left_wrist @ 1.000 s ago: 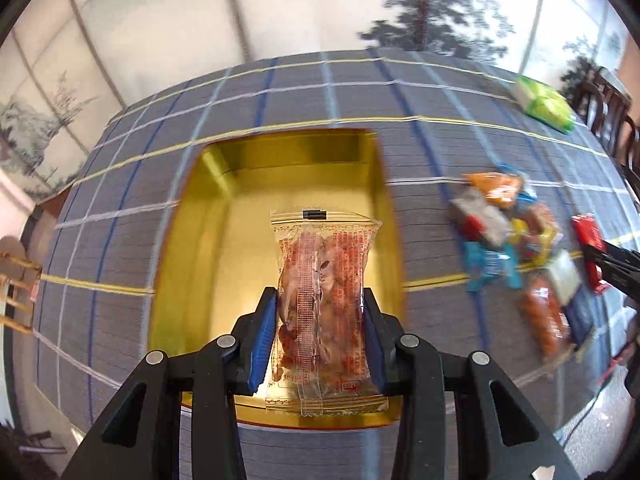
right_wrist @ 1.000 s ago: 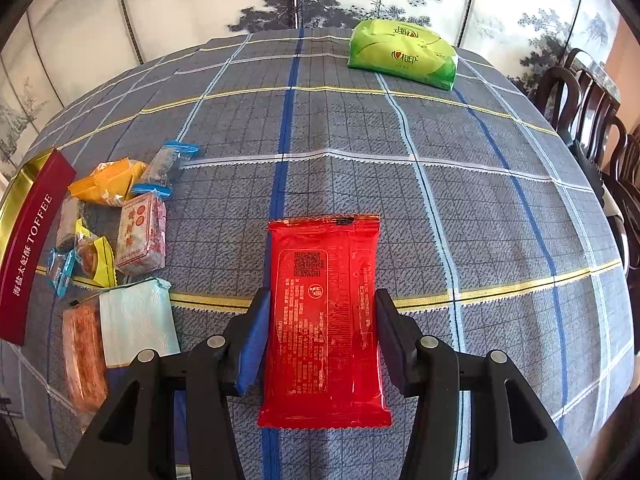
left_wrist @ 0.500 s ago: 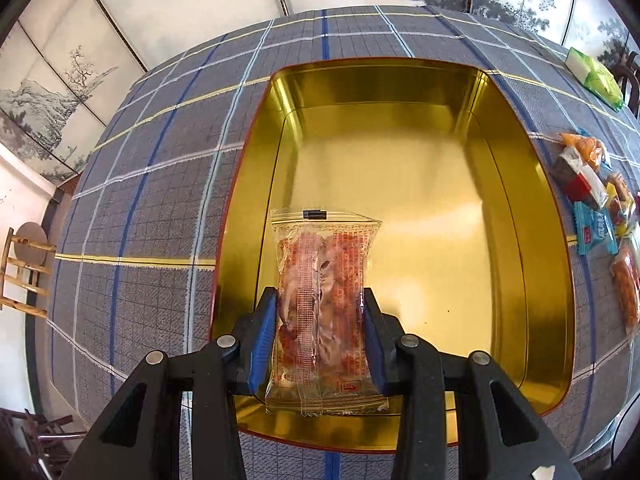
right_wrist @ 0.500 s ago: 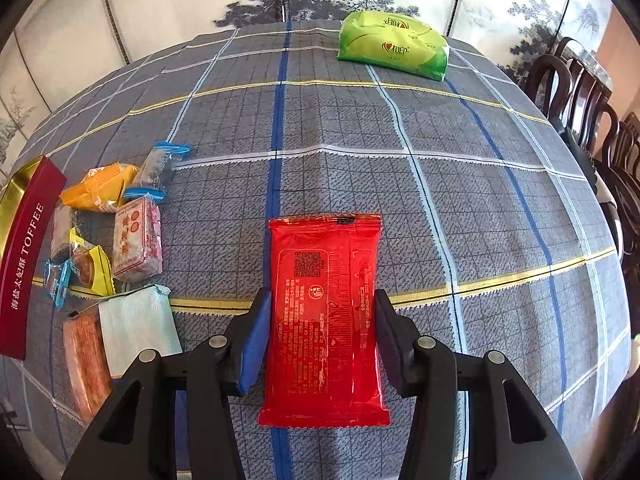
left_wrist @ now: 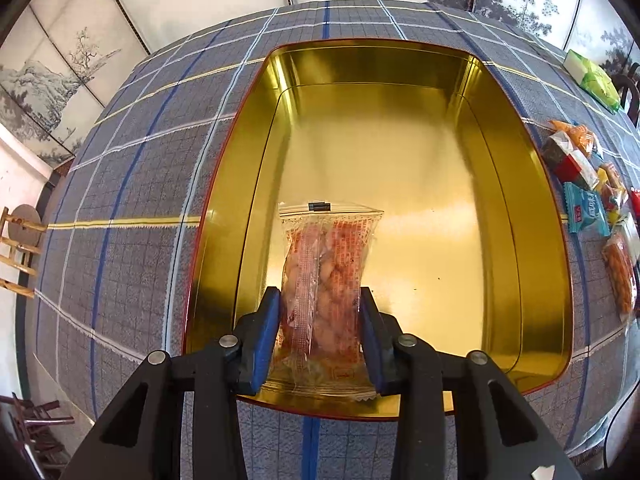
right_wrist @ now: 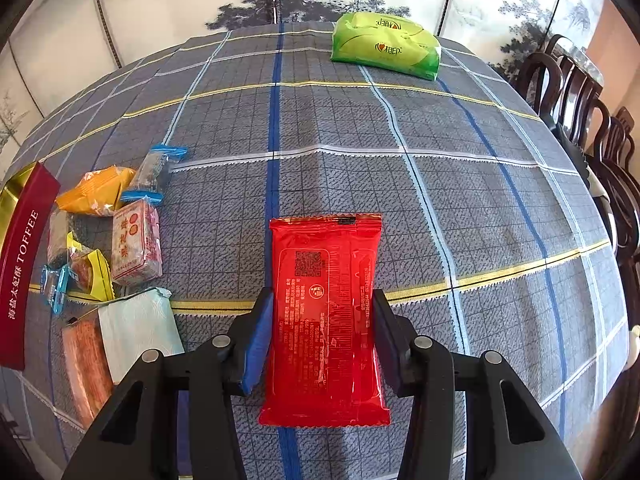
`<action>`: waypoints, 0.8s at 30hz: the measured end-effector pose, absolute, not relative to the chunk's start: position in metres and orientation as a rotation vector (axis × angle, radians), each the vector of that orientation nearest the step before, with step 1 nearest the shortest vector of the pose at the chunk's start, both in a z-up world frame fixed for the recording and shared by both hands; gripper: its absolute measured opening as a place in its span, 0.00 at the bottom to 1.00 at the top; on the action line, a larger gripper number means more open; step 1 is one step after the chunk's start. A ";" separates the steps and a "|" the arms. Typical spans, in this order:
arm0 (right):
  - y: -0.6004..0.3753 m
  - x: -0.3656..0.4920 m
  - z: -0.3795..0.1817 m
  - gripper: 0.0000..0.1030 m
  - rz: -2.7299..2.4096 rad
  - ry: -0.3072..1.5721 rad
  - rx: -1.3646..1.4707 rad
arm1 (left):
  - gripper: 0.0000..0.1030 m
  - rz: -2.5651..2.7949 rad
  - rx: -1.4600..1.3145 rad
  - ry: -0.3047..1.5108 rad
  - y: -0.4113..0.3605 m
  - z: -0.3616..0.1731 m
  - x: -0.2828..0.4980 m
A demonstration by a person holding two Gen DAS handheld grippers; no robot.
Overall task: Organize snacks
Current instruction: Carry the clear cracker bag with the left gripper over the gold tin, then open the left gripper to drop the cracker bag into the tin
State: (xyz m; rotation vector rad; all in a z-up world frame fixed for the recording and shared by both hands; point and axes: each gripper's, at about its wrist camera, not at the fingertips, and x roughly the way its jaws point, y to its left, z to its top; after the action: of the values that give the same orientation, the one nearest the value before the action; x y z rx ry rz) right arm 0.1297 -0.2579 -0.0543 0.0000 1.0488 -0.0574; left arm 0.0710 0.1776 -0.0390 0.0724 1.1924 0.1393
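Snacks, held one per gripper. The left gripper is clamped on a clear packet of pinkish-orange pieces, its blue-padded fingers pressing the packet's two long sides. The packet points forward along the fingers, and its sealed far end reaches over the floor of the gold tin. The gripper sits above the tin's near rim, aimed down into it; nothing lies on the tin floor that shows around the packet. Whether the packet touches the floor cannot be told.

The right gripper is clamped on a red packet, printed back upward, gripped at its long edges and held above the checked tablecloth. The gripper points across the table toward the folding screen.

Left of the red packet lies a loose group of snacks: an orange packet, a blue-ended packet, a pink wrapped block, a yellow packet, and a pale blue packet nearest the gripper. Beyond them stands the tin's red side wall, lettered TOFFEE. A green pack lies well apart at the table's far edge. Dark wooden chairs line the right side.
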 end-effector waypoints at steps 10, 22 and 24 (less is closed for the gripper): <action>-0.257 0.128 -0.053 0.44 -0.071 1.040 0.007 | 0.33 0.165 0.005 1.228 0.162 -0.037 0.056; -0.261 0.128 -0.052 0.43 -0.079 1.030 0.048 | 0.48 0.157 0.019 1.172 0.158 -0.026 0.055; -0.263 0.129 -0.052 0.43 -0.077 1.032 0.061 | 0.56 0.148 0.017 1.159 0.157 -0.023 0.054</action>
State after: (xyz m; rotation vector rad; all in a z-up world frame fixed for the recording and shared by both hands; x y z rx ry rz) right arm 0.1286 -0.2634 -0.0520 0.0612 1.0316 -0.0774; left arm 0.0545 0.1566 -0.0225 0.0172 1.1590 0.1478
